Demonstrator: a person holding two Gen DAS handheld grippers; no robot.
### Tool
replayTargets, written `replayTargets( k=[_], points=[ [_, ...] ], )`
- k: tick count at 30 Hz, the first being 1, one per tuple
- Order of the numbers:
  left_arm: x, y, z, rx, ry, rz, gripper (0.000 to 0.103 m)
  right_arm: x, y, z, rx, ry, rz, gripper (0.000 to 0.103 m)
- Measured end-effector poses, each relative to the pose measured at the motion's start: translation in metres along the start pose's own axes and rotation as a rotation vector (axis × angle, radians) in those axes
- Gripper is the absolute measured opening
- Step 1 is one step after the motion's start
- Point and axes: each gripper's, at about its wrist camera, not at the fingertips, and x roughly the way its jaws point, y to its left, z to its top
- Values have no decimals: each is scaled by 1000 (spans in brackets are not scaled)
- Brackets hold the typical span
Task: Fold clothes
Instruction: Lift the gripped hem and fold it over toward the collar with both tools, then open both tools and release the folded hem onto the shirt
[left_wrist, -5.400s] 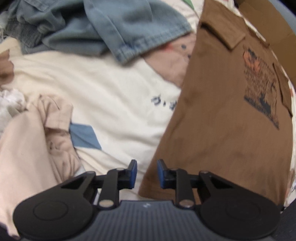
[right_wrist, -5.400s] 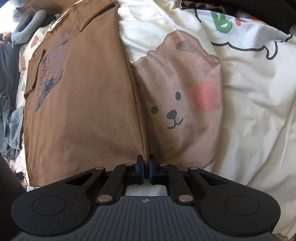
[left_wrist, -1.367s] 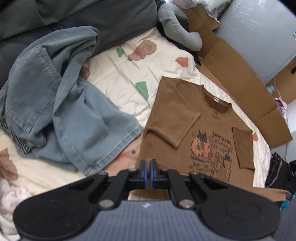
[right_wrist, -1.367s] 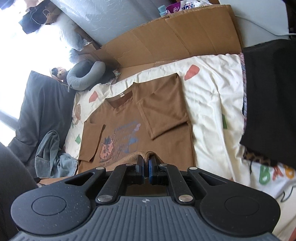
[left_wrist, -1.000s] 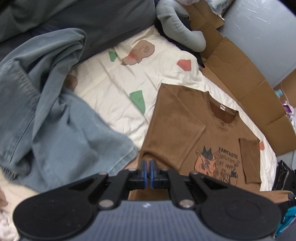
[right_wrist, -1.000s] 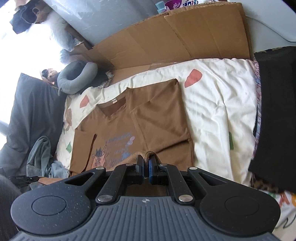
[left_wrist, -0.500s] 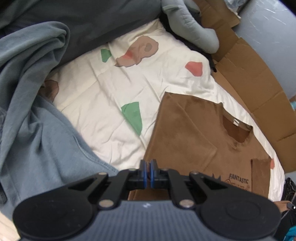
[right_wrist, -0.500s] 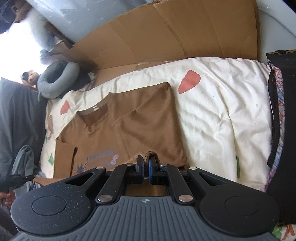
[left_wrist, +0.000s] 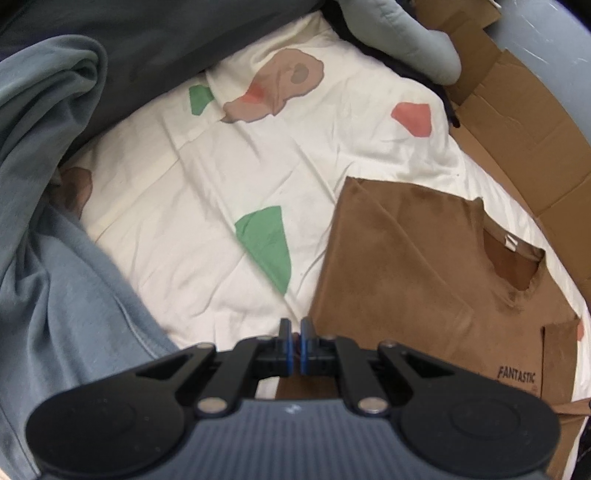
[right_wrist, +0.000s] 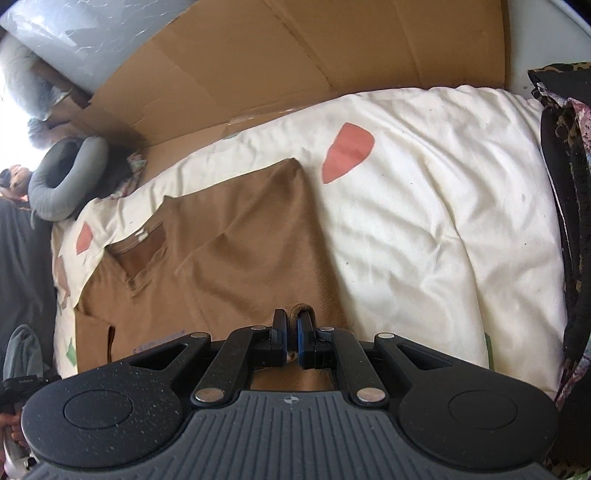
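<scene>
Each handheld gripper, left gripper (left_wrist: 294, 341) and right gripper (right_wrist: 290, 338), is matte black: two round discs flank a ribbed grey centre plate, silver screws stud angled linkage arms, and blue pads line the narrow fingers (right_wrist: 303, 341).

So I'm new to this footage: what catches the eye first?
The brown T-shirt spread on the cream patterned duvet, sleeves folded in. Both the left hand-held gripper and right hand-held gripper pinch its hem. Blue jeans lie heaped at the left.
</scene>
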Motion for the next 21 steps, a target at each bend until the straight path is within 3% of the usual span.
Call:
replayTargets(
  k=[4,6,7,8,13,15,21],
  points=[
    [0,-5,0,2,8,28,11,5,-4,1,39,17,-57,9],
    [-3,-6,0,4,26,20,38,1,-5,2,63,16,-60,33],
    [-9,-8,-1,16,11,16,44,-4,-4,1,63,6,-52,51],
    [-15,-9,-2,27,-3,12,52,-8,-3,0,59,-3,-45,55],
    [-43,-12,-8,74,-36,20,65,-32,5,-7,17,-11,-50,55],
    [-54,-11,-13,85,-43,39,75,-43,9,-11,8,-14,-60,56],
    [-92,-14,-39,119,-47,54,78,-93,22,-27,-32,-65,-34,64]
  ],
)
